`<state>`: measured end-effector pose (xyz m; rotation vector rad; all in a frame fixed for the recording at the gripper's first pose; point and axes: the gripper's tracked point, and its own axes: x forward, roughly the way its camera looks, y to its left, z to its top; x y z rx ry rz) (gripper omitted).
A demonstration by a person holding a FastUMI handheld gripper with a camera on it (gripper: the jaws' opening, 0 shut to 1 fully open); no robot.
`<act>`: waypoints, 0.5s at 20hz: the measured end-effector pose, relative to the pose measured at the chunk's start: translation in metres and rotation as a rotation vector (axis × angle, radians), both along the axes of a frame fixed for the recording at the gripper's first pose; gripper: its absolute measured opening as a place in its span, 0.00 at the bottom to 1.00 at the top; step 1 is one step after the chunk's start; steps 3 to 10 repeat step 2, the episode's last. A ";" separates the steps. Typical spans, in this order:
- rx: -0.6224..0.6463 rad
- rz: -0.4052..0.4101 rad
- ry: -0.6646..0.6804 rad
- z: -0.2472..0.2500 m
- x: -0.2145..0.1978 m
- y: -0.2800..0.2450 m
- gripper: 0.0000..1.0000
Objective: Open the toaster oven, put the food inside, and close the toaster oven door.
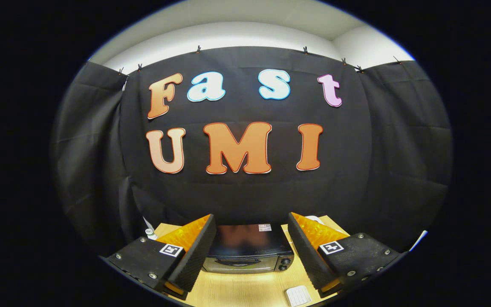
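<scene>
The gripper (pixel 252 243) has two broad, wedge-shaped fingers (pixel 192 256) with ribbed inner faces; each sits on a flat textured base plate studded with silver screws and carries a small square black-and-white marker tag

The gripper (pixel 252 251) hangs above the table (pixel 245 290) with its fingers spread wide and nothing between them. Beyond the fingers, seen in the gap, the toaster oven (pixel 247 251) sits on the table with its door closed. A small white ridged object (pixel 298 295) lies on the table nearer than the oven.
</scene>
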<state>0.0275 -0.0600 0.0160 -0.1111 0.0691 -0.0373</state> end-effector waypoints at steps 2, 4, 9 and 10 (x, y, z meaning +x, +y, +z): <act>0.006 0.003 -0.003 0.001 -0.003 -0.002 1.00; 0.006 0.003 -0.003 0.001 -0.003 -0.002 1.00; 0.006 0.003 -0.003 0.001 -0.003 -0.002 1.00; 0.006 0.003 -0.003 0.001 -0.003 -0.002 1.00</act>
